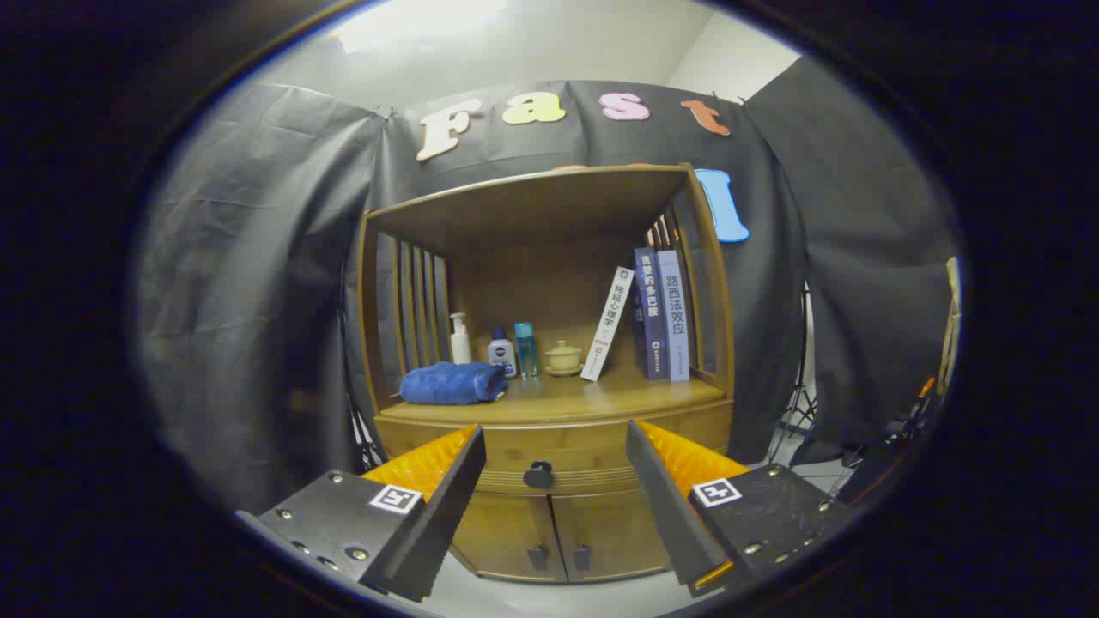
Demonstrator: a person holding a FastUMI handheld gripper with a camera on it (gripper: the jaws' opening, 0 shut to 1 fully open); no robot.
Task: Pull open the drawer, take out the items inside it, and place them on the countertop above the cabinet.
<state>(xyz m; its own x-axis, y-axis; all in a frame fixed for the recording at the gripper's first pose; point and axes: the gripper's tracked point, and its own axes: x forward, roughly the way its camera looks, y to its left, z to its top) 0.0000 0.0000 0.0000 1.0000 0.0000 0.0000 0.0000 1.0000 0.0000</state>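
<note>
A wooden cabinet (549, 403) stands ahead of me against the booth wall. Its drawer (558, 459) is closed, with a dark round knob (538, 475) at its middle. My gripper (555, 446) is open, well short of the cabinet, and the knob shows in the gap between the fingers. Nothing is held. The countertop (601, 396) above the drawer carries a folded blue towel (453, 383) at its left. What lies inside the drawer is hidden.
On the countertop stand a white pump bottle (460, 339), a small blue-capped bottle (501, 350), a teal bottle (525, 349), a lidded cup (563, 357) and three books (652, 313). Two lower doors (558, 536) sit under the drawer. A stand's legs (798, 412) rise at the right.
</note>
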